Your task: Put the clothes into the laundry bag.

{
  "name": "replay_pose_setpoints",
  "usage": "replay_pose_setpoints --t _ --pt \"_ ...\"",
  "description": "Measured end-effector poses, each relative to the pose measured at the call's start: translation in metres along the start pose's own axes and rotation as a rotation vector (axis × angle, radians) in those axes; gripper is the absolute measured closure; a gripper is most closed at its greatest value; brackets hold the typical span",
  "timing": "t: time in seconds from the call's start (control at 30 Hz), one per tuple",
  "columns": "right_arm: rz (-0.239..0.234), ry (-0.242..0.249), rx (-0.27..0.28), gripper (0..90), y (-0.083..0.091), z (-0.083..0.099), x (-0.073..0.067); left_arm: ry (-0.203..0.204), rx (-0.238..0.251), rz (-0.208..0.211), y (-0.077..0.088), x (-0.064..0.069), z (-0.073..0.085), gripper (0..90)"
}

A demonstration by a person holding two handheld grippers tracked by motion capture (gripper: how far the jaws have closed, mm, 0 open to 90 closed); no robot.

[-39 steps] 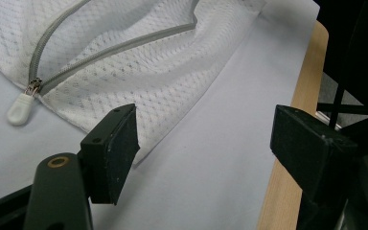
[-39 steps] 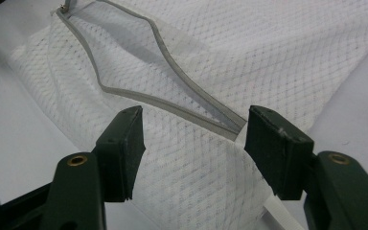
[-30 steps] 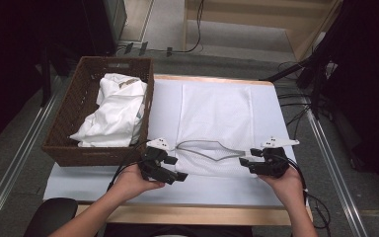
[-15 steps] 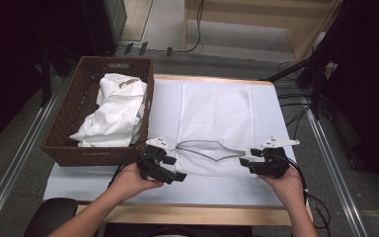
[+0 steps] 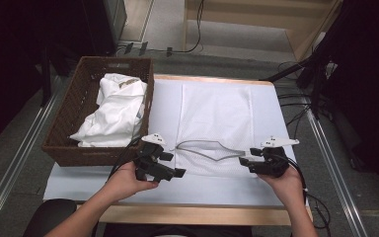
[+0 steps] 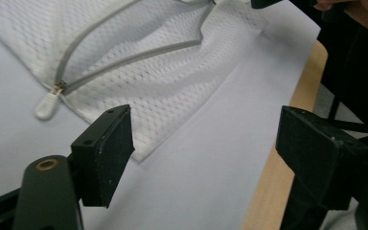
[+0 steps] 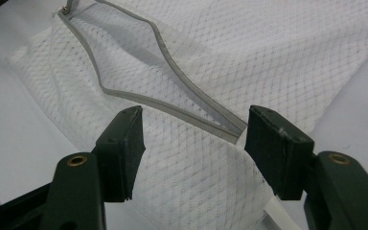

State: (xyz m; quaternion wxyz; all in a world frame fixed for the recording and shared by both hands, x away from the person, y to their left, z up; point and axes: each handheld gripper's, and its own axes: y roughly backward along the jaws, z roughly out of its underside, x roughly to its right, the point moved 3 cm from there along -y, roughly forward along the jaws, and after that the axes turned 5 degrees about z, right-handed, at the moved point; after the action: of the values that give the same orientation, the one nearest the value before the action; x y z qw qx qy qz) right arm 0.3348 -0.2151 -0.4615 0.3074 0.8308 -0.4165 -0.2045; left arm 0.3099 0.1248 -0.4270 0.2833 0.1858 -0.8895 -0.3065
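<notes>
A white mesh laundry bag (image 5: 217, 113) lies flat on the white table cover, its grey zipper (image 5: 202, 145) gaping open along the near edge. My left gripper (image 5: 171, 164) hovers at the bag's near left corner, jaws open and nothing between them (image 6: 206, 153). The zipper pull (image 6: 45, 105) rests on the cover just beyond its left jaw. My right gripper (image 5: 246, 164) stands at the bag's near right corner. Its jaws are open (image 7: 194, 153), astride the right end of the zipper (image 7: 172, 103), with mesh lying below them.
A brown wicker basket (image 5: 61, 128) holding crumpled white clothes (image 5: 116, 111) sits at the table's left. The wooden table edge (image 5: 202, 215) runs along the front, under the white cover (image 5: 89, 182). Cables (image 5: 296, 106) lie on the floor to the right.
</notes>
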Motion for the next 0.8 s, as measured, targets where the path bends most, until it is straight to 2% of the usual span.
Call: replay_pose_setpoints --t 0.03,0.07,0.17,0.2,0.23,0.27,0.3,0.33,0.37,0.4,0.57,0.7,0.8 --pt "0.0 0.0 -0.001 39.5 0.0 0.0 0.0 -0.002 0.006 -0.045 0.0 0.001 0.0 24.0" --pt "-0.001 0.003 0.003 39.5 -0.001 -0.001 0.0 -0.012 0.0 -0.036 0.001 0.001 0.0 22.5" --pt "-0.001 0.005 0.001 39.5 -0.002 -0.002 -0.001 -0.038 -0.014 0.029 0.005 0.004 0.001 19.2" --pt "-0.006 0.009 0.004 39.5 -0.003 -0.003 -0.001 -0.068 -0.035 0.055 0.006 0.006 0.003 19.4" --pt "-0.006 0.009 0.004 39.5 -0.003 -0.003 -0.001 -0.068 -0.035 0.055 0.006 0.006 0.003 19.4" --pt "-0.006 0.013 0.003 39.5 -0.003 -0.004 -0.001 -0.077 -0.063 0.104 0.008 0.009 0.005 15.2" --pt "-0.006 0.013 0.003 39.5 -0.003 -0.004 -0.001 -0.077 -0.063 0.104 0.008 0.009 0.005 10.0" --pt "-0.007 0.013 0.005 39.5 -0.004 -0.004 -0.001 -0.079 -0.061 0.101 0.009 0.01 0.004 10.0" --pt "-0.01 0.013 0.003 39.5 -0.005 -0.005 -0.002 -0.081 -0.059 0.101 0.009 0.012 0.003 2.4" --pt "-0.014 0.018 0.005 39.5 -0.006 -0.006 -0.002 -0.08 -0.053 0.106 0.011 0.014 0.002 0.0" --pt "-0.018 0.022 0.003 39.5 -0.008 -0.009 -0.003 -0.054 -0.033 0.121 0.017 0.015 0.001 0.3" --pt "-0.022 0.027 0.006 39.5 -0.009 -0.011 -0.003 -0.047 -0.013 0.137 0.024 0.015 0.001 7.4" --pt "-0.024 0.034 0.005 39.5 -0.011 -0.012 -0.003 -0.055 -0.017 0.103 0.03 0.017 -0.001 8.3"
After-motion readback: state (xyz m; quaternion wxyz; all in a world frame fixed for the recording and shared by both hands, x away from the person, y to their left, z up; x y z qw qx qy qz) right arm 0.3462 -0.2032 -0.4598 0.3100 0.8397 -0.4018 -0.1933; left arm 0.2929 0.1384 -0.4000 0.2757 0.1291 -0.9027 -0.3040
